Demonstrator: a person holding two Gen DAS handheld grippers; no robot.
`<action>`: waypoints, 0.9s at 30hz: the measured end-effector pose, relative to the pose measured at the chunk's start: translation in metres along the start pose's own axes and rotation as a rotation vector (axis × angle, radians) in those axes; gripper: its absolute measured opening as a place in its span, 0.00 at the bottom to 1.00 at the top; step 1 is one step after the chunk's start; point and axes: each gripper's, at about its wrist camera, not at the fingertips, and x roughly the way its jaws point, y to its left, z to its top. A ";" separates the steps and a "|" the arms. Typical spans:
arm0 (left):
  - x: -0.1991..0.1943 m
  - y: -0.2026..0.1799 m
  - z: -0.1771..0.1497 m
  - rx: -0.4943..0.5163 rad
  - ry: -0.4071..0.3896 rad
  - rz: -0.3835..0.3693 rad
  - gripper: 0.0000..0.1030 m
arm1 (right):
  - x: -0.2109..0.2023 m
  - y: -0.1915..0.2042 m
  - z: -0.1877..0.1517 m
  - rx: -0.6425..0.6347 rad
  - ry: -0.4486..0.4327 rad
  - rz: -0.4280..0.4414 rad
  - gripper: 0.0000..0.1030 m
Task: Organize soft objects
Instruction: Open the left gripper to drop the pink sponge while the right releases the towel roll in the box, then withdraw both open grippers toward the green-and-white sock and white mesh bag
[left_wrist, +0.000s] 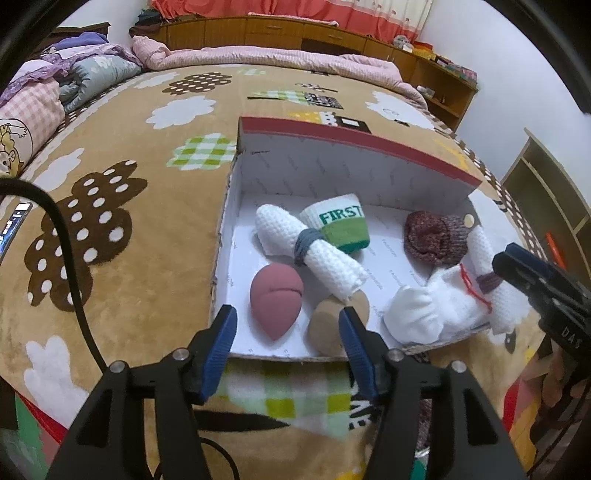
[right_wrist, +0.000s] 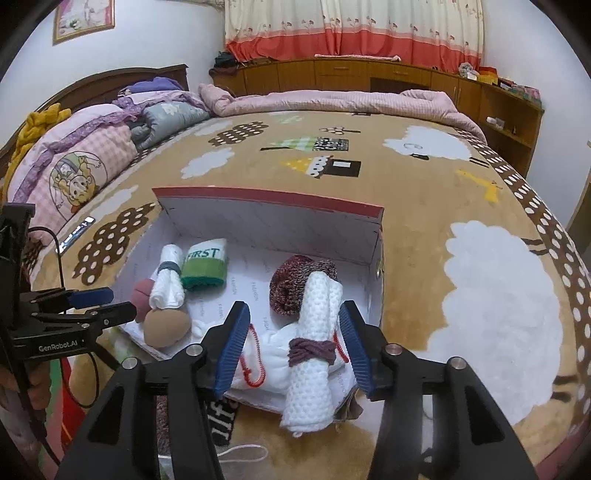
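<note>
Your right gripper (right_wrist: 293, 341) straddles the rolled white towel (right_wrist: 314, 347) with jaws wide — it lies half over the box (right_wrist: 266, 218) rim at six o'clock — while your left gripper (left_wrist: 288, 343) waits open, empty.

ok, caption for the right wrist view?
Open right gripper straddling a tied white towel roll that overhangs the box's near edge.

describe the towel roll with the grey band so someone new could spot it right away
Find the open white cardboard box on the brown patterned bedspread. In its left half, the white waffle towel roll lies diagonally beside the green FIRST wristband. Its band is grey; the other roll has a purple band.
</note>
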 end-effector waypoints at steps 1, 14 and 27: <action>-0.003 -0.001 -0.001 0.000 -0.005 -0.003 0.59 | -0.002 0.001 -0.001 -0.001 -0.004 0.001 0.50; -0.036 -0.011 -0.027 0.015 -0.041 -0.028 0.59 | -0.037 0.014 -0.020 0.006 -0.056 0.007 0.50; -0.053 -0.028 -0.064 0.043 -0.026 -0.072 0.59 | -0.062 0.018 -0.057 0.020 -0.054 0.012 0.51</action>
